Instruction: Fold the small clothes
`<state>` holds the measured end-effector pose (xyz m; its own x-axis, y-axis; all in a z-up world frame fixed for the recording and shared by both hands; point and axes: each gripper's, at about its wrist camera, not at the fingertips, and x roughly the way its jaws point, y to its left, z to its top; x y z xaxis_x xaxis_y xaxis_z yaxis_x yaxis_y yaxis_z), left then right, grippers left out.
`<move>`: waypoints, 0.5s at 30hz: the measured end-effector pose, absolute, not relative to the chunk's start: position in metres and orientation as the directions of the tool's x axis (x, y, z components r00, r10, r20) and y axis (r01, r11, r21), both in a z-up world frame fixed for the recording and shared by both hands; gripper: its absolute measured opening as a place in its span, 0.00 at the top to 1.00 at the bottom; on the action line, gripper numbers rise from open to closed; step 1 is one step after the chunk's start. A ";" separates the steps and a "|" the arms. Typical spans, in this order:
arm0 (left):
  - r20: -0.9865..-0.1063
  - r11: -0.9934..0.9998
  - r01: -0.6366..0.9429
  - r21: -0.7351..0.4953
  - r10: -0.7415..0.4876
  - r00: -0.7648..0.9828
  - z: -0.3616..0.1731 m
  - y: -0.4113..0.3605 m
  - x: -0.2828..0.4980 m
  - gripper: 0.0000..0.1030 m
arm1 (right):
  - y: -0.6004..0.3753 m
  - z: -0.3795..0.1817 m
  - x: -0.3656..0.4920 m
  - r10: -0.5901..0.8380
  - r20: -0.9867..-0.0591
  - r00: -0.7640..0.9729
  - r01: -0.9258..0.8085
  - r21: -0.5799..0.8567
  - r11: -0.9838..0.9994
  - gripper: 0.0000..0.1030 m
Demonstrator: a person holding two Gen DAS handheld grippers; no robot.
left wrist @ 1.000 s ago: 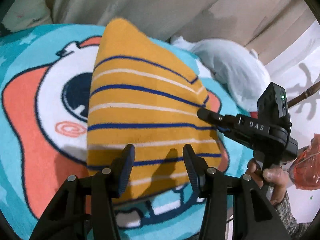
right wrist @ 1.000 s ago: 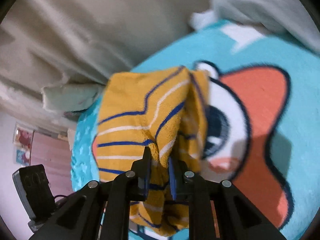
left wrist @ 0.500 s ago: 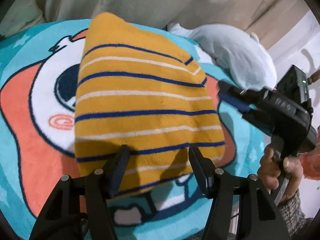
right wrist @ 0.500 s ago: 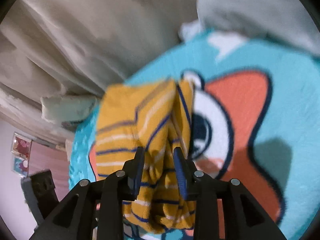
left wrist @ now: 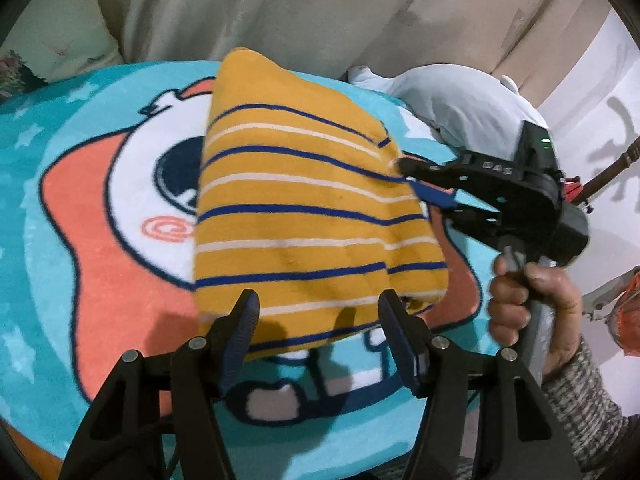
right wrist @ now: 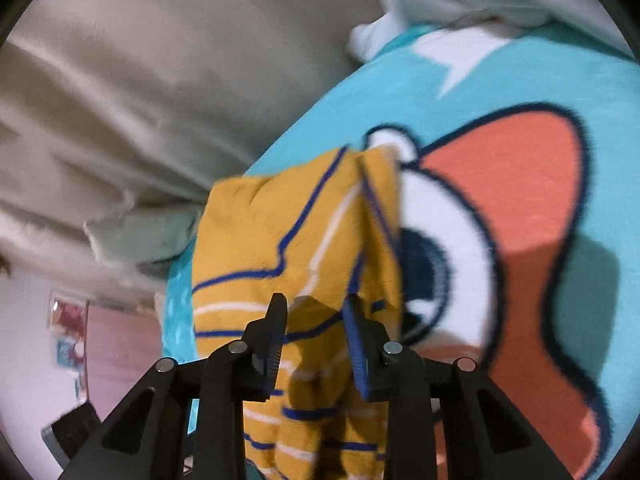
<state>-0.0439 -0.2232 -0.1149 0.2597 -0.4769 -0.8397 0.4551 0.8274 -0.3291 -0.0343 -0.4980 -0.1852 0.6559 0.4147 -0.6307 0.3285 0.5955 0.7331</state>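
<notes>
A small mustard-yellow garment with blue and white stripes [left wrist: 308, 220] lies folded on a turquoise cartoon blanket [left wrist: 60, 240]. My left gripper [left wrist: 316, 314] is open, its fingers straddling the garment's near edge without holding it. My right gripper [right wrist: 316, 316] is open, its jaws apart over the garment [right wrist: 280, 240]. In the left wrist view the right gripper [left wrist: 408, 176] sits at the garment's right edge, held by a hand [left wrist: 528, 304].
A beige curtain [left wrist: 280, 8] hangs behind the blanket. A white bundle of cloth [left wrist: 460, 104] lies at the blanket's far right. An orange-red object [left wrist: 628, 312] sits at the right edge. A light pillow [right wrist: 140, 236] lies left of the garment.
My right gripper has opened and let go of the garment, which it pinched a second ago. The garment has settled flatter on the blanket. My left gripper stays open at the near edge.
</notes>
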 end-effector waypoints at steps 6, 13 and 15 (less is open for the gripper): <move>-0.848 0.855 0.407 -0.322 -0.451 0.277 -0.117 -0.213 -0.043 0.37 | -0.496 -0.148 -0.062 0.364 -0.575 0.733 0.276 0.740 0.613 0.62; -0.842 0.861 0.390 -0.327 -0.453 0.293 -0.113 -0.211 -0.053 0.37 | -0.442 -0.153 -0.065 0.399 -0.667 0.629 0.173 0.621 0.765 0.54; -0.840 0.861 0.392 -0.324 -0.452 0.301 -0.110 -0.210 -0.055 0.37 | -0.443 -0.185 -0.063 0.385 -0.754 0.532 0.254 0.576 0.777 0.61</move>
